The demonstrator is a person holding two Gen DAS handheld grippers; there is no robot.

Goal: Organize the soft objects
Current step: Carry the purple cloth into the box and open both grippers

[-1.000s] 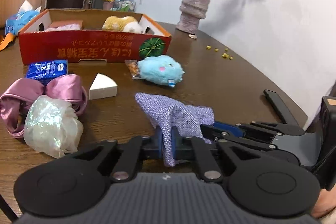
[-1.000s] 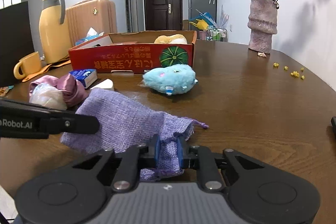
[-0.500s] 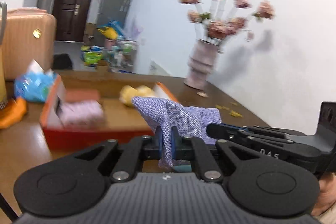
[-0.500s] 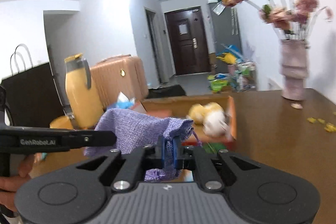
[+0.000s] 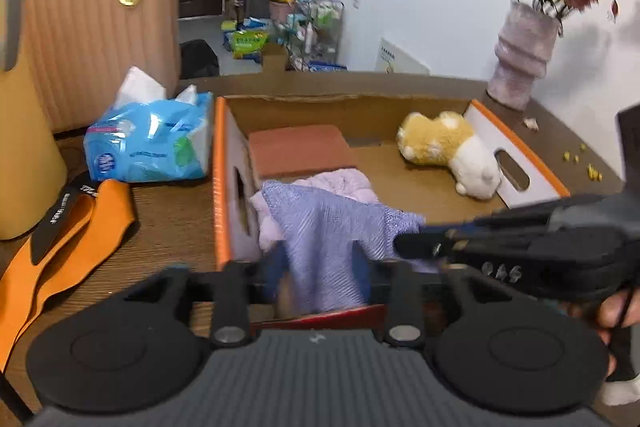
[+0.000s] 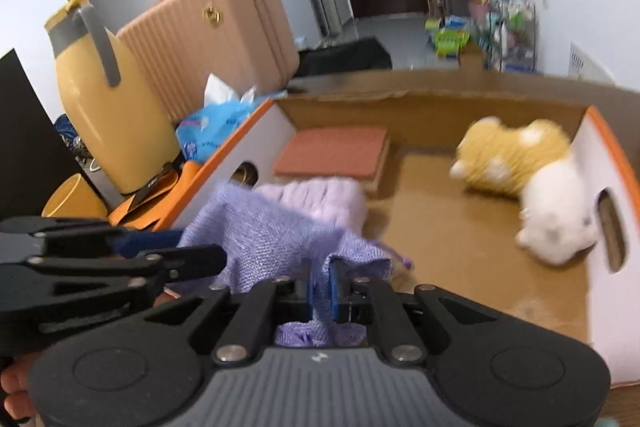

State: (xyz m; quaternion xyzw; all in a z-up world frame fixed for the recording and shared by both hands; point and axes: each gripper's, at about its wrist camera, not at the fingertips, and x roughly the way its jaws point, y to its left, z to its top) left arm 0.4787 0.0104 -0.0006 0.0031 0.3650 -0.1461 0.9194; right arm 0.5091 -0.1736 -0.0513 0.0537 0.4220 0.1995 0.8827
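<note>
A purple woven pouch (image 5: pixel 324 239) hangs over the near left corner of the orange-rimmed cardboard box (image 5: pixel 222 187). My right gripper (image 6: pixel 320 293) is shut on the pouch's (image 6: pixel 260 239) bunched end. My left gripper (image 5: pixel 322 269) has its jaws opening; the cloth still hangs between them, but the pads no longer press it. In the right wrist view the left gripper (image 6: pixel 192 247) reaches in from the left. Inside the box lie a pink fluffy cloth (image 5: pixel 340 183), a terracotta pad (image 5: pixel 300 149) and a yellow-and-white plush toy (image 5: pixel 448 151).
A blue tissue pack (image 5: pixel 152 143) and an orange strap (image 5: pixel 80 239) lie left of the box. A yellow jug (image 6: pixel 108 115) and a yellow cup (image 6: pixel 74 199) stand further left, with a pink suitcase (image 5: pixel 96 27) behind. A vase of flowers (image 5: pixel 520 67) stands at the back right.
Both grippers carried the purple pouch up off the table and forward over the box. The left jaws, clamped on the cloth before, have spread apart.
</note>
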